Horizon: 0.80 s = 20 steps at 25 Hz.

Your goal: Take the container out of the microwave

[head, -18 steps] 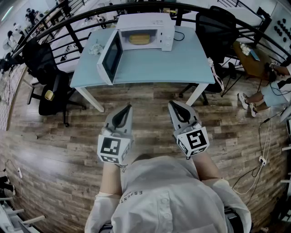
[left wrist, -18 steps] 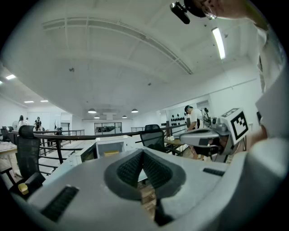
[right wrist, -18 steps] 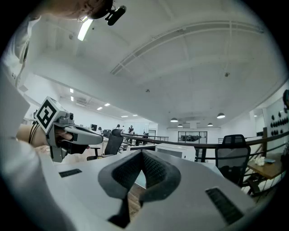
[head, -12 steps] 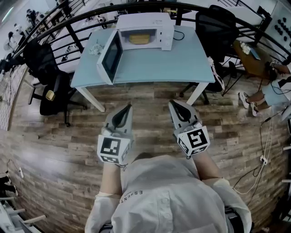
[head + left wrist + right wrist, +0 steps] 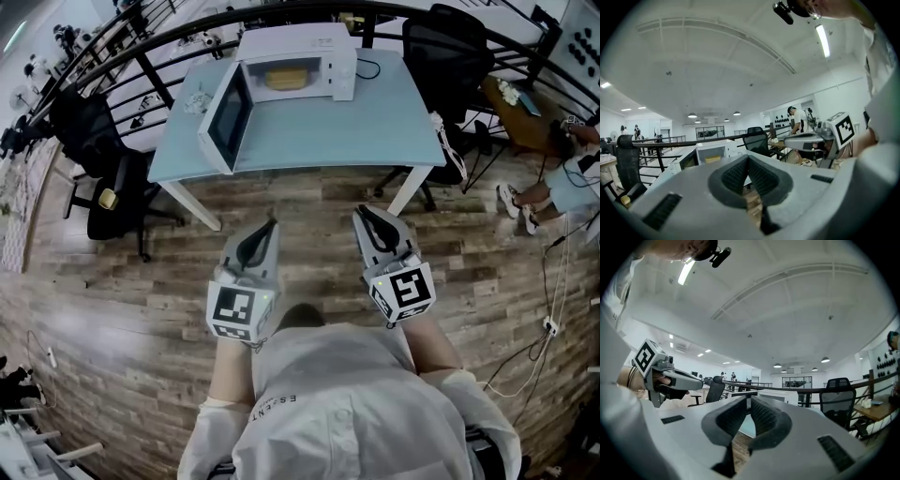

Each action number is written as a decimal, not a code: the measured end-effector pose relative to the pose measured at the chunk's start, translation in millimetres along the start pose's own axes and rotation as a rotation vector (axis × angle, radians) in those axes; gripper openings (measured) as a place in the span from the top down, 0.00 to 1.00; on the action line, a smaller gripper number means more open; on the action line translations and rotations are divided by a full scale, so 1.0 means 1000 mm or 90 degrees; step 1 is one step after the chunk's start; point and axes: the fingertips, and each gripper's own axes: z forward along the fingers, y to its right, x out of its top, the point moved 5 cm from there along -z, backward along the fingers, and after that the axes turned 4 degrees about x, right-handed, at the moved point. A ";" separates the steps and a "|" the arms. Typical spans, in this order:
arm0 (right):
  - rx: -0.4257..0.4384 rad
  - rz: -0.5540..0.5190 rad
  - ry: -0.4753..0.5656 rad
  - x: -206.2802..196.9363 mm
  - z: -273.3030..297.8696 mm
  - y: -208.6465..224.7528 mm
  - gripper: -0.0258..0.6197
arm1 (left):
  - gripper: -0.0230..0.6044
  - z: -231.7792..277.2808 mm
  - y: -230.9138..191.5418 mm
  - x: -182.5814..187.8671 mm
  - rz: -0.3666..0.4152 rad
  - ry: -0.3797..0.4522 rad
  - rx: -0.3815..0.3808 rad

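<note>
Step in hand: the approach, by the look of it; the wearer stands on the plank floor [image 5: 141,309] well short of the counter [image 5: 375,122], both tools held out ahead, nothing lifted yet
Left tongs [image 5: 268,227]: closed, pads meeting at the tip with nothing between them
Right tongs [image 5: 362,214]: closed likewise and empty, held beside its partner, the two apart
Container [image 5: 286,77]: yellow and low, resting inside the cavity of the white microwave [image 5: 319,42], well apart from both tools
Door [image 5: 223,117]: swung wide to the left, leaving the cavity free to reach
Next move: likely a step up to the counter, one pair of tongs opened wide enough for the container, then a level reach into the cavity past the open door; the other pair may be wanted to steady the load
Counter: pale blue top on white legs; microwave set toward its far edge, a crumpled whitish cloth [image 5: 192,98] near the far left corner, a dark cord [image 5: 368,68] looping by the oven's right side; the near half bare
Room: open office space; a curved black railing [image 5: 155,80] behind the counter, a black office chair [image 5: 89,127] to the left and another behind at right, a seated person [image 5: 572,183] at the right edge
</note>
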 end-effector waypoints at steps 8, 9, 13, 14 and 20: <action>-0.014 0.005 -0.048 -0.013 0.013 0.021 0.67 | 0.97 0.012 -0.009 -0.014 -0.013 -0.017 0.002; -0.016 0.005 -0.048 -0.013 0.016 0.024 0.67 | 0.97 0.015 -0.011 -0.015 -0.012 -0.016 0.001; -0.016 0.008 -0.055 -0.020 0.039 0.033 0.67 | 0.97 0.033 -0.025 -0.021 -0.014 -0.023 -0.007; -0.014 0.008 -0.057 -0.021 0.047 0.035 0.67 | 0.97 0.040 -0.030 -0.022 -0.018 -0.023 -0.008; 0.005 -0.007 -0.068 -0.027 0.113 0.054 0.67 | 0.97 0.097 -0.081 -0.027 -0.033 -0.017 -0.014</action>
